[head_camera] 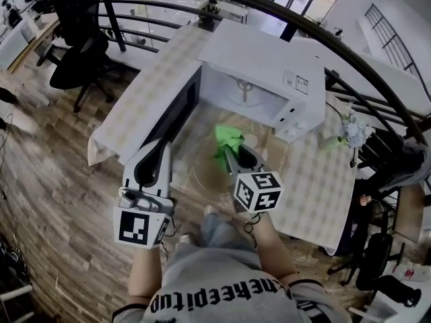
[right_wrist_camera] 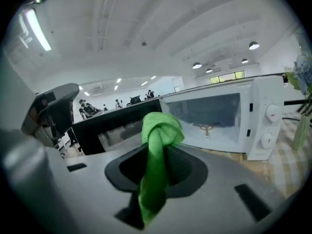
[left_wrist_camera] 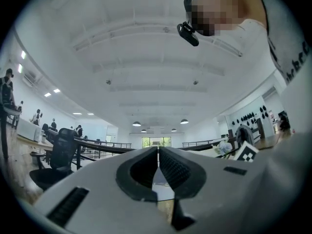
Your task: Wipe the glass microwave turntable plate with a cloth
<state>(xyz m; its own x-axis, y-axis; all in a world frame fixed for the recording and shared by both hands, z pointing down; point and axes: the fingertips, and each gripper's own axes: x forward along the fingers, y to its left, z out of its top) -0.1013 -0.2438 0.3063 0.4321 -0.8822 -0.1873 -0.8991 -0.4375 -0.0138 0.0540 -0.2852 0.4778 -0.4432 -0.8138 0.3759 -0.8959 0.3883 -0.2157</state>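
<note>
The glass turntable plate (head_camera: 204,178) lies flat on the checked table (head_camera: 316,180), in front of the open white microwave (head_camera: 256,73); it is clear and hard to make out. My right gripper (head_camera: 232,155) hovers over the plate's far part, shut on a bunched green cloth (head_camera: 227,142) that sticks up past its jaws. The right gripper view shows the cloth (right_wrist_camera: 158,135) pinched in my right gripper (right_wrist_camera: 157,150). My left gripper (head_camera: 163,143) is left of the plate, beside the microwave door (head_camera: 176,110). In its own view my left gripper (left_wrist_camera: 158,155) is shut with nothing between the jaws.
The microwave (right_wrist_camera: 219,116) stands open with its dark door (right_wrist_camera: 117,126) swung out to the left and its cavity bare. A vase of flowers (head_camera: 351,133) is on the table's right side. A curved black railing (head_camera: 350,79) runs behind the table, and office chairs (head_camera: 74,59) stand at the left.
</note>
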